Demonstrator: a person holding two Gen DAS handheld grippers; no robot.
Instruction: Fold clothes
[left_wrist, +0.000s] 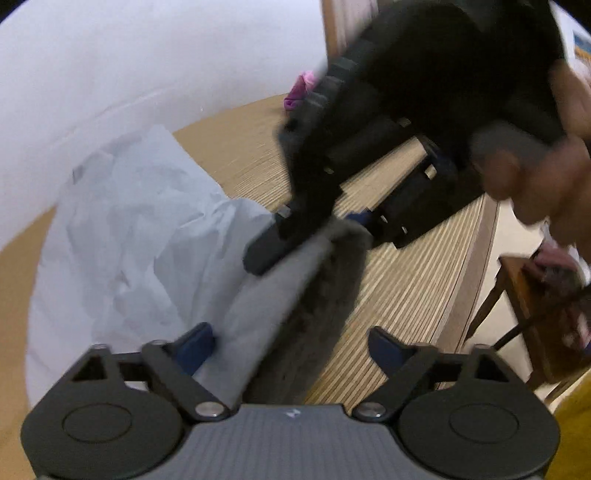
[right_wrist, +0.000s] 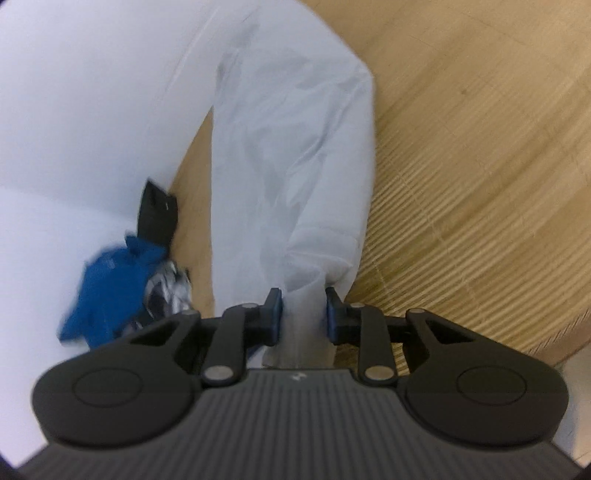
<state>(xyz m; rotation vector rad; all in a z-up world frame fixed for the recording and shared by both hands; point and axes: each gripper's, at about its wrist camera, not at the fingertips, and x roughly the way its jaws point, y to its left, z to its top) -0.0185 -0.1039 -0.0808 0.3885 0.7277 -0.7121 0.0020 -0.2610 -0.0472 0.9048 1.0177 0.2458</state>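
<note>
Now my right gripper (right_wrist: 303, 314) pinches the white garment (right_wrist: 295, 155) on the wooden table (right_wrist: 461, 147); my left gripper (left_wrist: 291, 347) gapes wide around its fold, table edge (left_wrist: 476, 266) right.

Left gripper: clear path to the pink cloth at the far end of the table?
Probably not directly. The pink cloth lies at the table's far edge, and the right gripper, pinching the white garment, sits between it and the open left gripper. It would likely have to go around.
</note>
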